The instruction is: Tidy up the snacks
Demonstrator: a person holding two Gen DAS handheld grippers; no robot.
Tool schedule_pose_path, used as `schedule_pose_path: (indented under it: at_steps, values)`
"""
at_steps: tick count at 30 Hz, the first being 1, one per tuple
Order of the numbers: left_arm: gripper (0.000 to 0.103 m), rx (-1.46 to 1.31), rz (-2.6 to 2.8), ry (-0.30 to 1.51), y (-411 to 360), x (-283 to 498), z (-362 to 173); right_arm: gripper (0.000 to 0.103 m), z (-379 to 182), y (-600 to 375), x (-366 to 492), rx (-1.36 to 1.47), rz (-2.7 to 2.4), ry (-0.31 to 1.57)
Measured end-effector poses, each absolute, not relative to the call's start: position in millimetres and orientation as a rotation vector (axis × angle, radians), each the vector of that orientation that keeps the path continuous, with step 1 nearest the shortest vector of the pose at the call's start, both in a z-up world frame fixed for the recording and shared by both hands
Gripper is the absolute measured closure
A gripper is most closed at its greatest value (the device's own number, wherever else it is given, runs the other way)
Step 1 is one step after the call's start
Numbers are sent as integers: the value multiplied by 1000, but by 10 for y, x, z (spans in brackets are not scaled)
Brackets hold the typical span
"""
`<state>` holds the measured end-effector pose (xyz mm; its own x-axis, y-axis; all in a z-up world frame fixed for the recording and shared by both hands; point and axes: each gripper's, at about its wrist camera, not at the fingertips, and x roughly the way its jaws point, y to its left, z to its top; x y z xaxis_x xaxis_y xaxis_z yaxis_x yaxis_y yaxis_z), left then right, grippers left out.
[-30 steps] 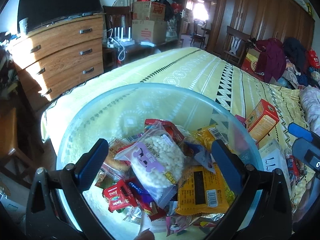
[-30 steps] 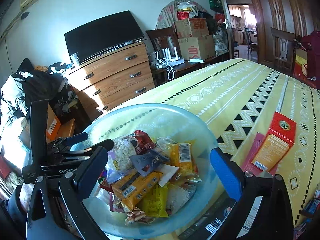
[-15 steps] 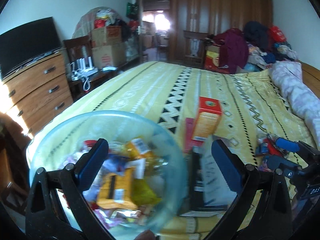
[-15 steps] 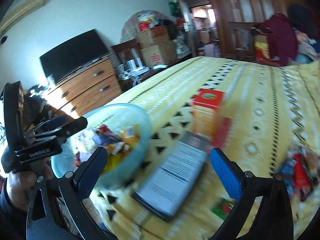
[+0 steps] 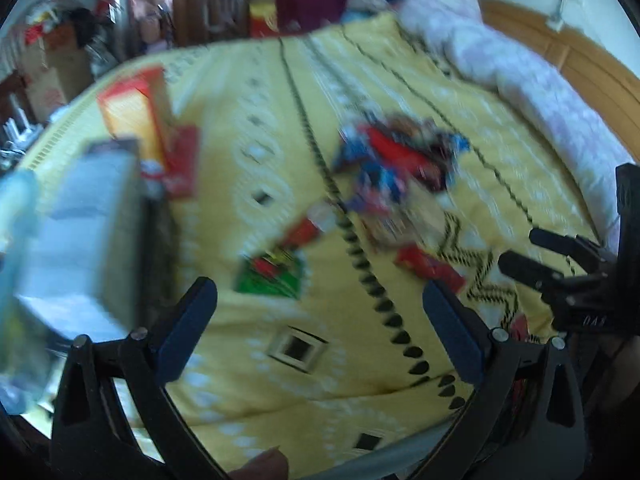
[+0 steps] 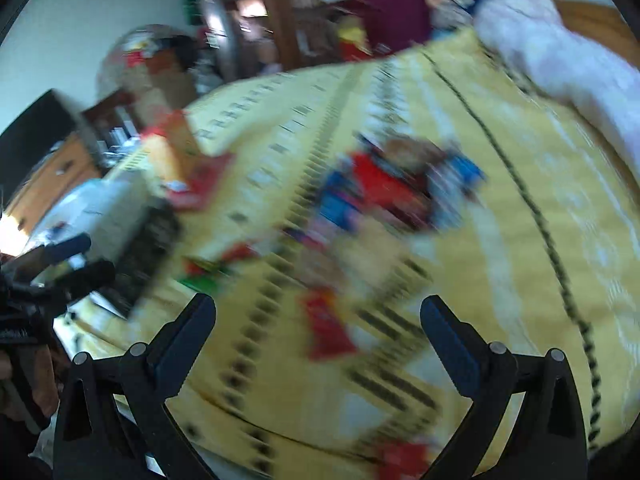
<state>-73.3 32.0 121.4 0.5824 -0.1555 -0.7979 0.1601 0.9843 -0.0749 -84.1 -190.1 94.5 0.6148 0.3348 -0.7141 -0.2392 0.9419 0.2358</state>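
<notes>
Both views are motion-blurred. A pile of red and blue snack packets (image 5: 396, 168) lies on the yellow bedspread (image 5: 280, 320); it also shows in the right wrist view (image 6: 392, 188). A green packet (image 5: 272, 272) and a red packet (image 5: 428, 266) lie nearer. My left gripper (image 5: 320, 332) is open and empty above the bed. My right gripper (image 6: 318, 340) is open and empty, with a red packet (image 6: 328, 328) between its fingers' line of sight. The blue bowl's edge (image 5: 16, 216) shows at far left.
A grey box (image 5: 88, 232), an orange box (image 5: 132, 112) and a red flat packet (image 5: 182, 164) lie at the left. A pink quilt (image 5: 520, 72) and wooden headboard (image 5: 568, 56) are at the right. Clutter and a wardrobe stand behind the bed.
Both grippers have swung right, away from the bowl of snacks, toward the loose packets on the bed. The bowl has slid to the left edge of view. Both stay open.
</notes>
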Motion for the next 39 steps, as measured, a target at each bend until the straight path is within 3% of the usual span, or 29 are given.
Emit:
schedule_pose_path:
  at_steps: [7, 13, 39]
  values:
    - [0, 26, -108, 1022, 152, -462, 572, 0, 319, -2405, -696, 120, 252, 934]
    - [0, 29, -31, 1051, 146, -225, 275, 0, 154, -2357, -427, 56, 269, 925]
    - [0, 27, 4, 953, 91, -214, 139, 0, -64, -2324, -325, -10, 281, 905]
